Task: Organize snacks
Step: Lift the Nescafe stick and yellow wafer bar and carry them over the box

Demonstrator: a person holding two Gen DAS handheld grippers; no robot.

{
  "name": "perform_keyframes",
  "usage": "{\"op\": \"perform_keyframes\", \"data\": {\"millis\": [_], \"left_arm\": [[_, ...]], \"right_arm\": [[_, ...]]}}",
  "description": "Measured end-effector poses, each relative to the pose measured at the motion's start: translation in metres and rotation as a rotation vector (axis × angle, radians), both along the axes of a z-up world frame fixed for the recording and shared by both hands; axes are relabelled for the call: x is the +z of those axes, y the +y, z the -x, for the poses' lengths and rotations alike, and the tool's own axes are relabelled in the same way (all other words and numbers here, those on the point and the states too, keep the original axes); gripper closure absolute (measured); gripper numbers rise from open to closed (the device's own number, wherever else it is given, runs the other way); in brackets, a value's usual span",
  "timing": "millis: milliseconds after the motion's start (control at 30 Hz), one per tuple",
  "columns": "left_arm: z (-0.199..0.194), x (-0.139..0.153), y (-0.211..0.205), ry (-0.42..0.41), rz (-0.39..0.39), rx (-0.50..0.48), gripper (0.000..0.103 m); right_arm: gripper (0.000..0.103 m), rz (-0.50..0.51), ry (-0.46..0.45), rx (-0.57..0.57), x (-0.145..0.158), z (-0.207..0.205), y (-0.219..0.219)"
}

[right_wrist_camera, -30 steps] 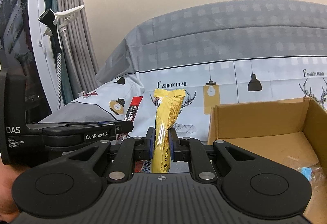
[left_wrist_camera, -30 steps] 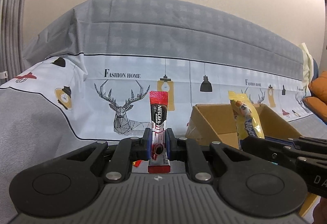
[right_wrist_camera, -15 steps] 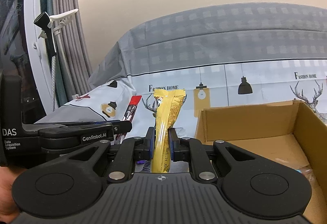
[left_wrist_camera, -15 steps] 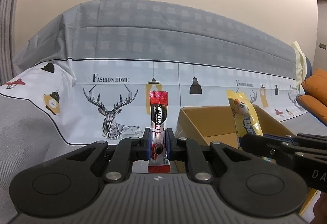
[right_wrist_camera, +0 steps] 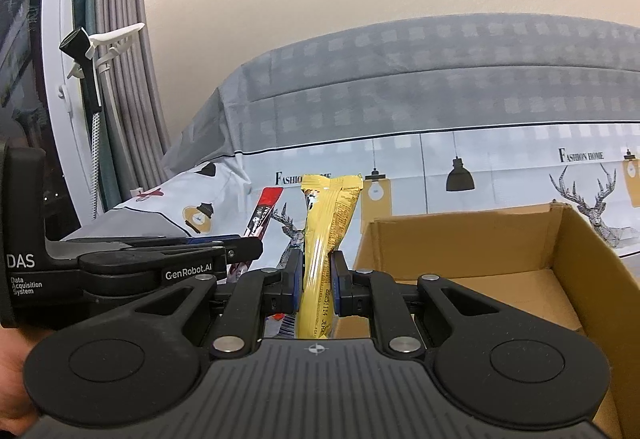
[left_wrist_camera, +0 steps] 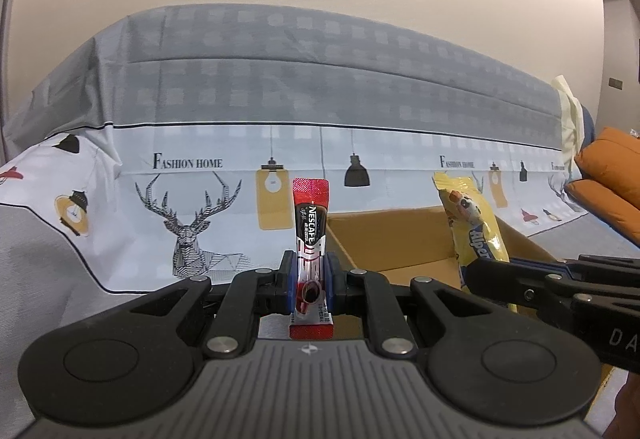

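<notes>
My left gripper point(left_wrist_camera: 311, 281) is shut on a red Nescafe coffee stick point(left_wrist_camera: 310, 223) and holds it upright, left of an open cardboard box point(left_wrist_camera: 404, 243). My right gripper point(right_wrist_camera: 316, 281) is shut on a yellow snack packet point(right_wrist_camera: 326, 235), held upright just left of the same box point(right_wrist_camera: 472, 251). In the left wrist view the right gripper point(left_wrist_camera: 560, 291) and its yellow packet point(left_wrist_camera: 474, 227) are at the right, over the box. In the right wrist view the left gripper point(right_wrist_camera: 160, 263) and the red stick point(right_wrist_camera: 264, 215) are at the left.
A sofa under a grey and white printed cover point(left_wrist_camera: 280, 99) fills the background. An orange cushion point(left_wrist_camera: 612, 175) lies at the far right. Grey curtains point(right_wrist_camera: 116, 79) and a white hook point(right_wrist_camera: 108, 43) stand at the left.
Both grippers have moved a little to the right toward the box, each still holding its packet. The box has slid left in both views.
</notes>
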State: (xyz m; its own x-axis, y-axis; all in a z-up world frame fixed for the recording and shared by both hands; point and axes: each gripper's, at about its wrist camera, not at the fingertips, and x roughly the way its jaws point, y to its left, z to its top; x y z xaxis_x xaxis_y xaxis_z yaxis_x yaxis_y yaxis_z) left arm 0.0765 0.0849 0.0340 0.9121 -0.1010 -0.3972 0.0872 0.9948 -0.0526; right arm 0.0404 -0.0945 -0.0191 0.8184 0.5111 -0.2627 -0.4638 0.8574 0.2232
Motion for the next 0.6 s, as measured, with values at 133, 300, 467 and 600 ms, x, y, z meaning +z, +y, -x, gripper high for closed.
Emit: {"op": "perform_keyframes", "data": {"millis": [133, 300, 467, 600], "left_arm": [[-0.001, -0.001, -0.008, -0.004, -0.005, -0.015, 0.088], [-0.002, -0.002, -0.017, -0.010, -0.006, -0.035, 0.088], [-0.005, -0.003, -0.025, -0.016, -0.007, -0.052, 0.088], [-0.007, -0.004, -0.030, -0.025, -0.004, -0.066, 0.088]], "right_arm": [[0.087, 0.000, -0.002, -0.014, 0.001, 0.000, -0.007], [0.087, 0.003, -0.012, -0.033, 0.003, 0.000, -0.015], [0.087, 0.009, -0.019, -0.057, 0.003, -0.001, -0.022], [0.087, 0.016, -0.015, -0.086, 0.002, -0.004, -0.028]]}}
